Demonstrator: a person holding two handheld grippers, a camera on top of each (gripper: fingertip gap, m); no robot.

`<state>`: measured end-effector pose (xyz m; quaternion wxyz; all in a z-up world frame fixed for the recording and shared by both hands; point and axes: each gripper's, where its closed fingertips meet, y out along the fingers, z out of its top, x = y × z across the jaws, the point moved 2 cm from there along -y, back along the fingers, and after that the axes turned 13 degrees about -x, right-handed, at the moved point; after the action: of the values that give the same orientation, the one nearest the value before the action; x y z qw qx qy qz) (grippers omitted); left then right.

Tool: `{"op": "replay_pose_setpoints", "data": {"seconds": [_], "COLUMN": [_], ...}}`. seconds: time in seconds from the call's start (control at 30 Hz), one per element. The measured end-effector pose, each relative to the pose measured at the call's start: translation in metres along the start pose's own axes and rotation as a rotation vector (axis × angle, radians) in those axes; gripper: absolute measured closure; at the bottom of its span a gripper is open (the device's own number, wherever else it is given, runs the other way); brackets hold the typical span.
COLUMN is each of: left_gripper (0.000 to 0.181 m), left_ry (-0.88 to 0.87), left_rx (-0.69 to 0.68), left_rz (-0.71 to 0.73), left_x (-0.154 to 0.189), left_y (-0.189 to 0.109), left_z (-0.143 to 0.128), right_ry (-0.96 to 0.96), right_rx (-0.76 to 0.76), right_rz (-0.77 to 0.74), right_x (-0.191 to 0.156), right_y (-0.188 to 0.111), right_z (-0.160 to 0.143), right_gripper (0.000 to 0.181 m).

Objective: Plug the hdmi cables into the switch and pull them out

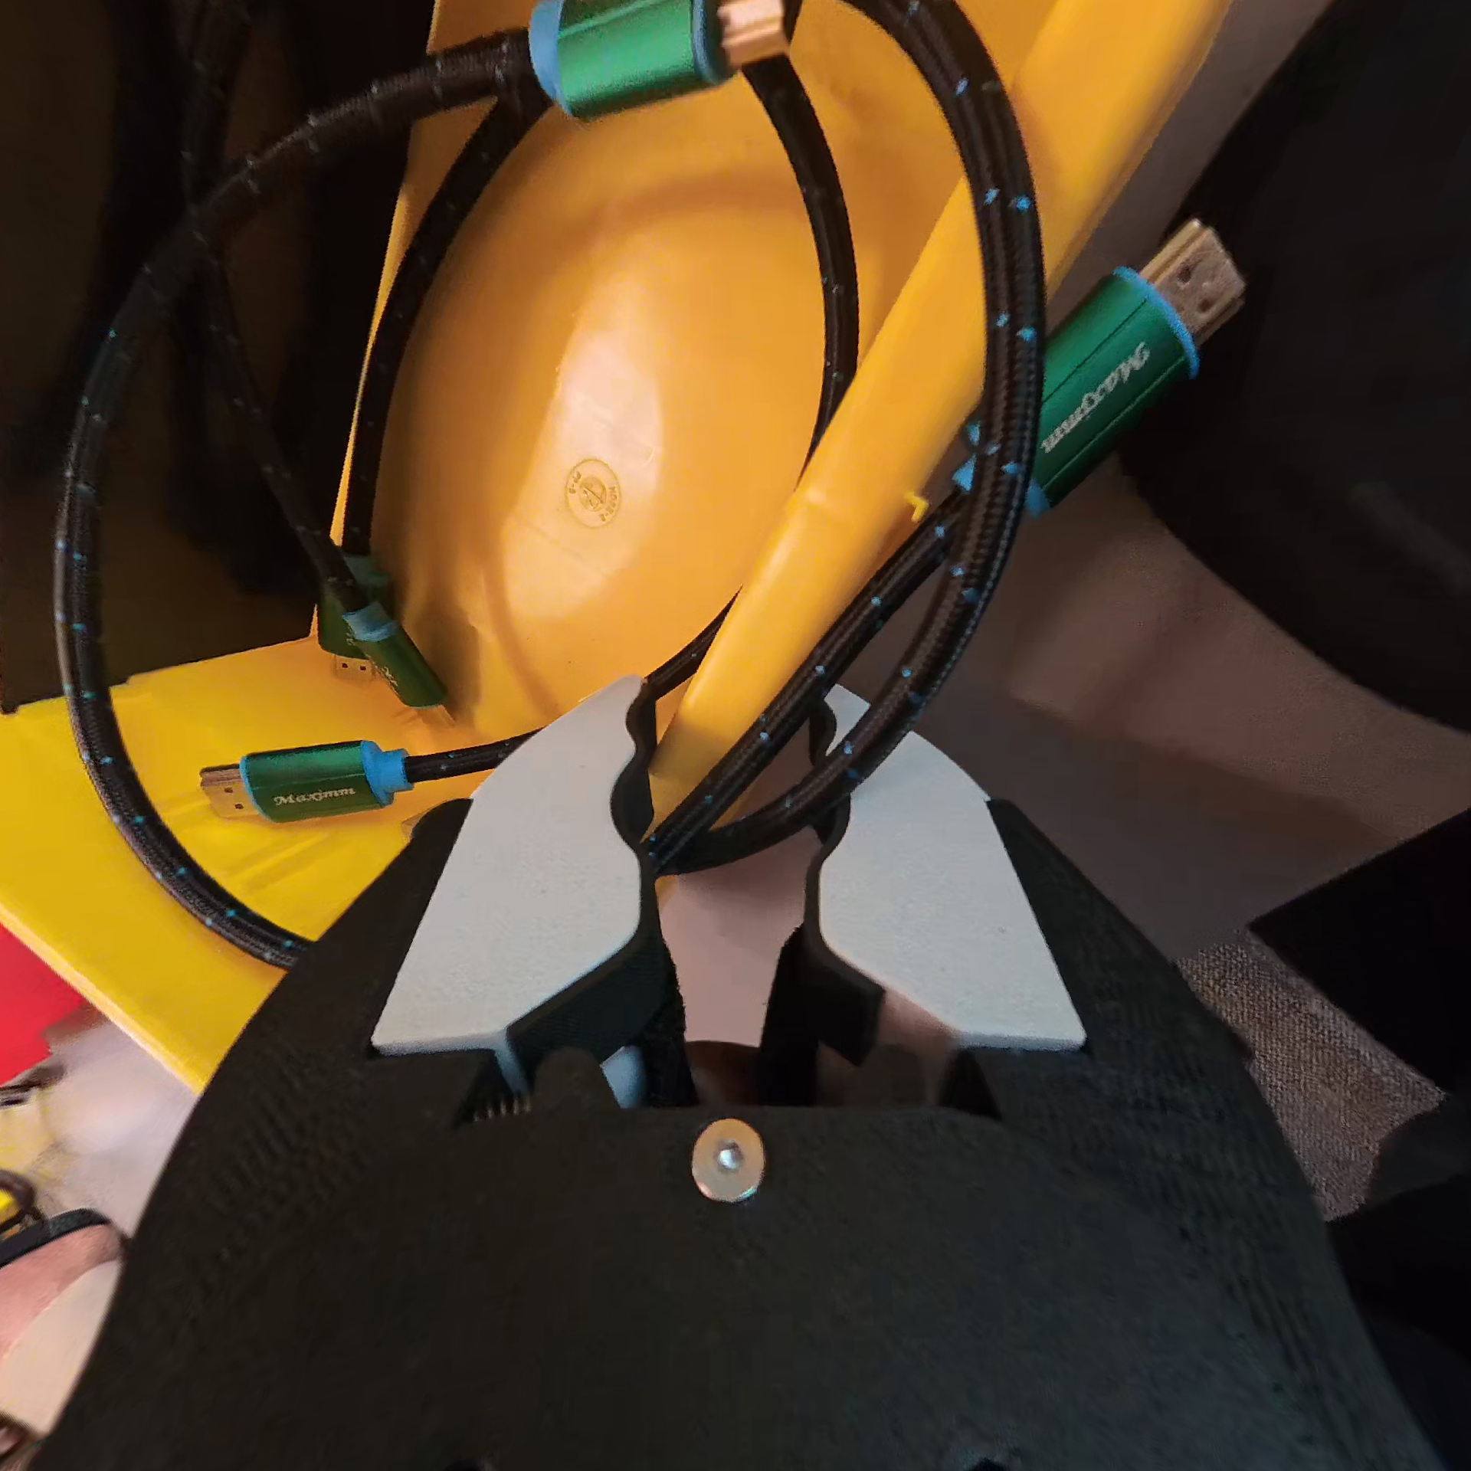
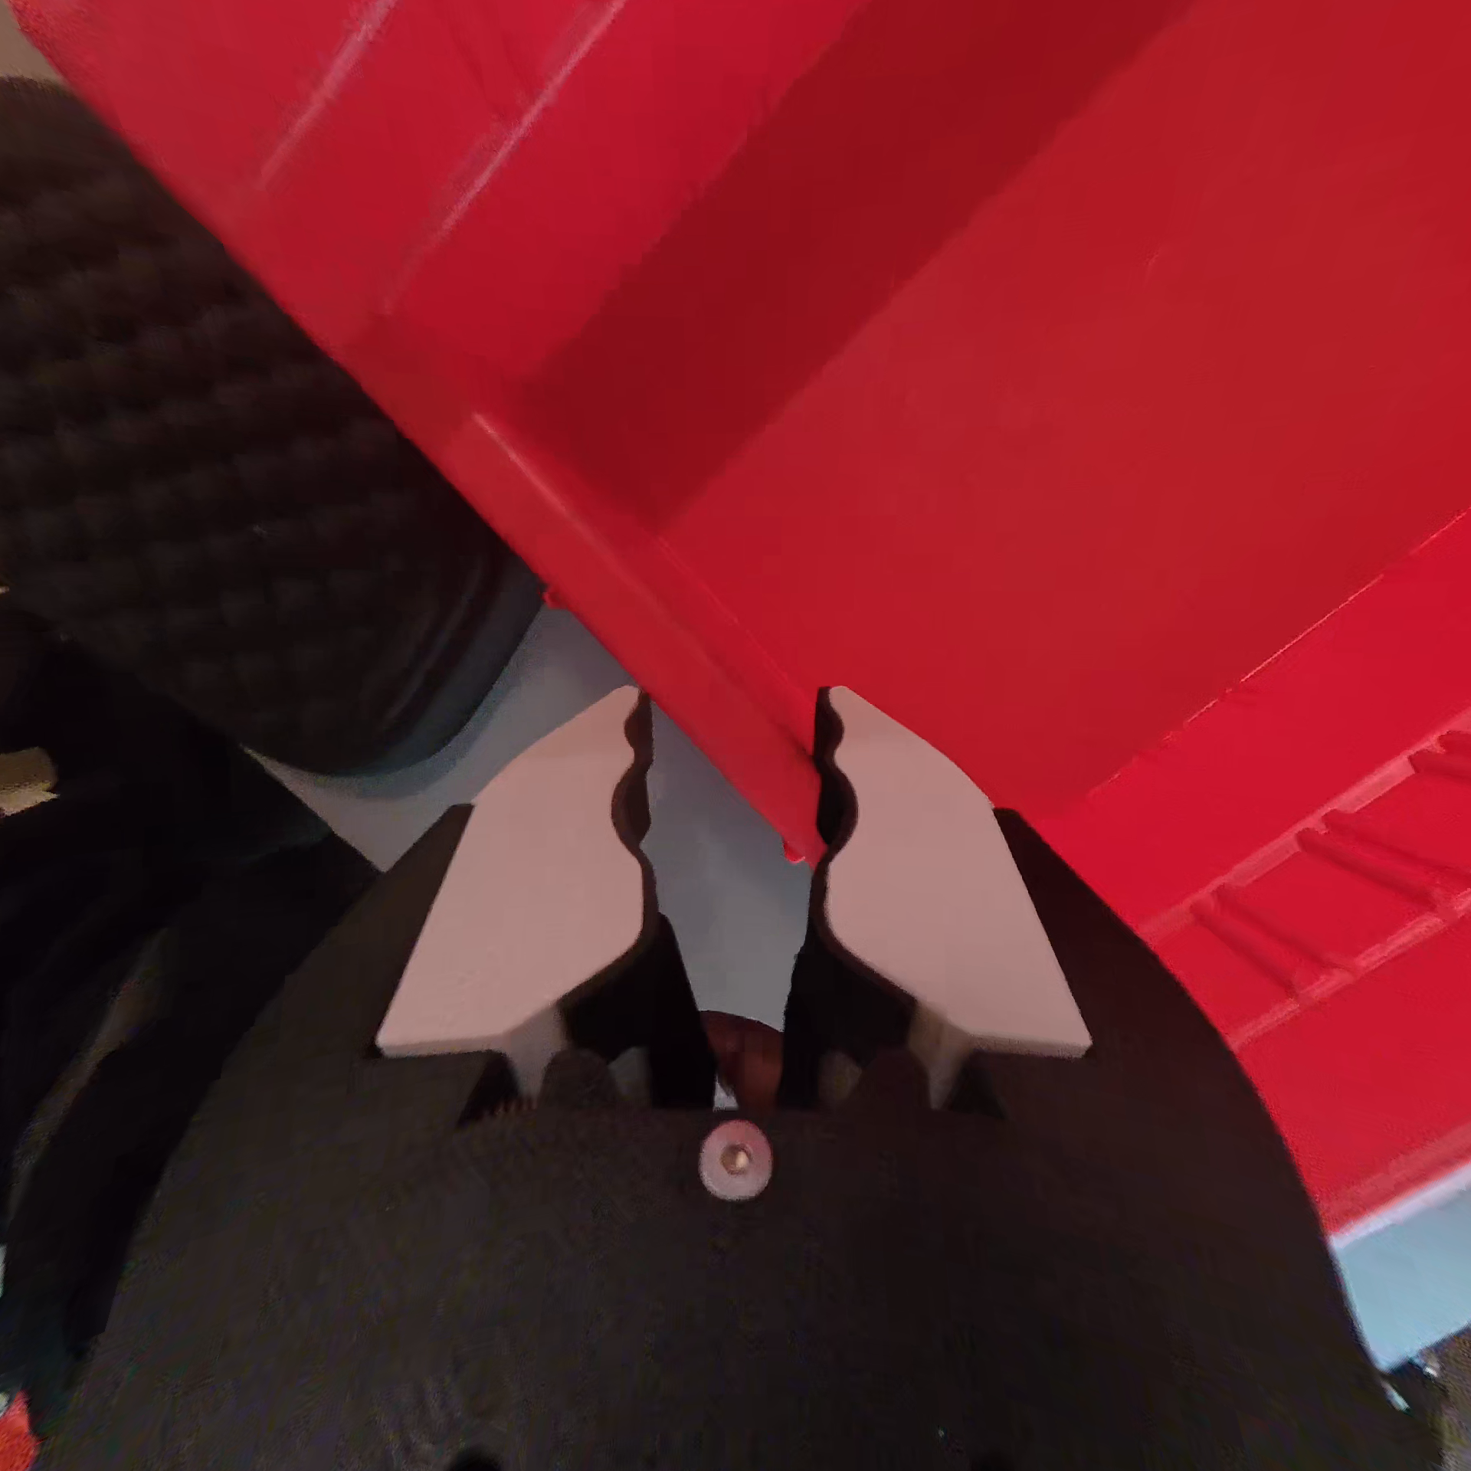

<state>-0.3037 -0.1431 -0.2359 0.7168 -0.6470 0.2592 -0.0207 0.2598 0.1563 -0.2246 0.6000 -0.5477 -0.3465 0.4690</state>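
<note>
- In the right wrist view we see a red bin point(image 2: 995, 382), the largest thing there, tilted across the upper right; one thin rim of it runs down between the fingers of the right gripper point(image 2: 732, 776).
- The right gripper has its two pale fingers spread; the red rim touches the inner face of its right-side finger, and the other finger stands clear, so we read it as released, not clamping.
- To the left of the red bin lies a dark bumpy pad point(image 2: 199, 446), blurred; we cannot tell what it is.
- In the left wrist view a yellow bin point(image 1: 605, 446) fills the middle, tipped so that we look into its hollow.
- Black braided HDMI cables point(image 1: 95, 493) with blue flecks loop in and over the yellow bin; two strands pass down between the fingers of the left gripper point(image 1: 732, 776).
- The left gripper's fingers stand apart around those strands; whether they pinch them we cannot tell.
- Four green plugs show: one at the top edge point(image 1: 637, 48), one outside the bin's right wall point(image 1: 1114, 382), one on the near ledge point(image 1: 310, 784), and one leaning inside the bin point(image 1: 382, 645).
- We do not make out the switch in either view.
</note>
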Motion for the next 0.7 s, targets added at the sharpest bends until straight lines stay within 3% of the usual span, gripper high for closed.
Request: {"op": "replay_pose_setpoints", "data": {"seconds": [0.03,0.1,0.2,0.33,0.5,0.6,0.7], "left_gripper": [0.144,0.130,0.109,0.103,0.107,0.107,0.107], "left_ry": [-0.009,-0.044,-0.087,-0.207,-0.413,-0.481,-0.529], "left_rx": [0.025,0.140,0.444,0.750,0.847,0.831,0.750], "left_rz": [-0.007,-0.065,-0.137,0.020,0.136,0.115,0.127], "left_x": [0.001,0.007,0.015,-0.011,-0.048,-0.070,-0.104], "left_y": [-0.001,-0.008,-0.042,-0.097,-0.137,-0.142,-0.131], "left_z": [-0.003,-0.002,0.013,0.030,0.054,0.076,0.092], "right_ry": [-0.004,-0.079,-0.223,-0.363,-0.443,-0.488,-0.485], "right_rx": [0.054,0.237,0.512,0.779,1.119,1.388,1.532], "right_rz": [0.017,0.043,-0.003,-0.114,-0.323,-0.286,-0.232], "right_x": [-0.002,-0.013,-0.033,-0.058,-0.071,-0.088,-0.095], "right_y": [-0.006,-0.029,-0.070,-0.115,-0.165,-0.199,-0.218], "right_z": [0.001,0.011,0.024,0.036,0.048,0.047,0.040], "right_gripper": [0.143,0.140,0.118,0.099,0.088,0.083,0.079]}}
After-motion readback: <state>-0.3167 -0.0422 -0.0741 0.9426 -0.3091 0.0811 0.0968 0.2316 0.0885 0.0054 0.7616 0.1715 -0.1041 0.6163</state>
